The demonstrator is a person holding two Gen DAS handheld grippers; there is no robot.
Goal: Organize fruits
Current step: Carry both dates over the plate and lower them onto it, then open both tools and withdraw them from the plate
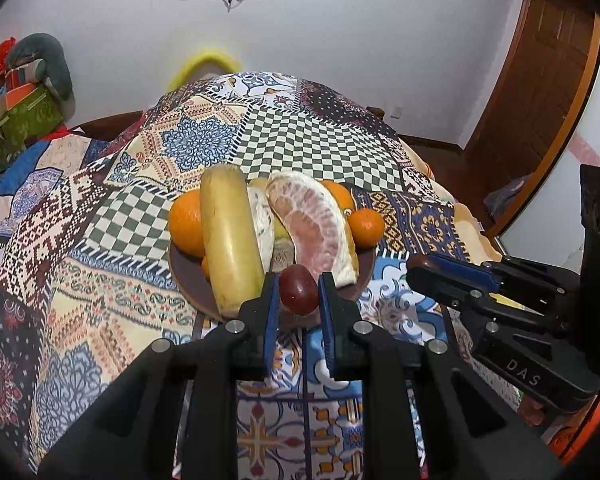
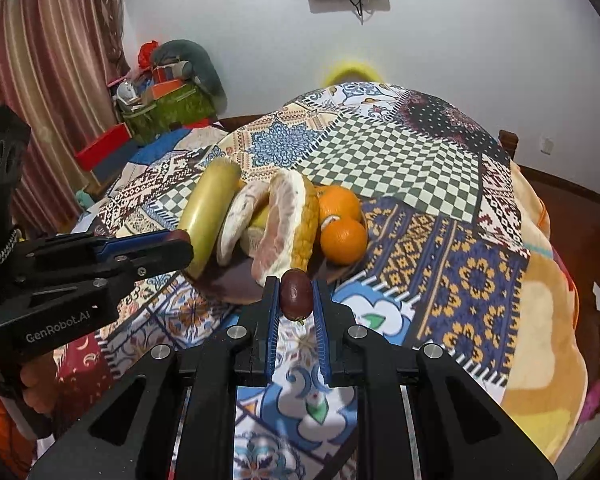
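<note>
Low in the middle of each wrist view, a small dark red fruit, a jujube by the look of it, sits clamped between blue pads: the left gripper (image 1: 299,290) is closed on one red fruit (image 1: 299,290), and the right gripper (image 2: 296,295) is closed on a second red fruit (image 2: 296,295). Both fruits are gripped near the fingertips, with little pad behind them.

Just beyond the tips, at frame centre, a dark plate (image 1: 188,280) on the patchwork cloth (image 1: 312,148) carries the heap: a long pale yellow-green fruit (image 1: 230,240), peeled pomelo segments (image 1: 316,224) and oranges (image 1: 186,224), with another orange (image 1: 366,228) at the plate's right edge. The right gripper also shows at the right of the left view, the left gripper at the left of the right view, so the two stand close side by side.

My judgement is that both fruits are being carried clear of the plate. To do it well, keep the squeeze steady but light, since the skins look smooth and round and could pop forward out of the tips; keep the two tools apart so they do not knock; and avoid brushing the leaning pomelo pieces, which look ready to topple
</note>
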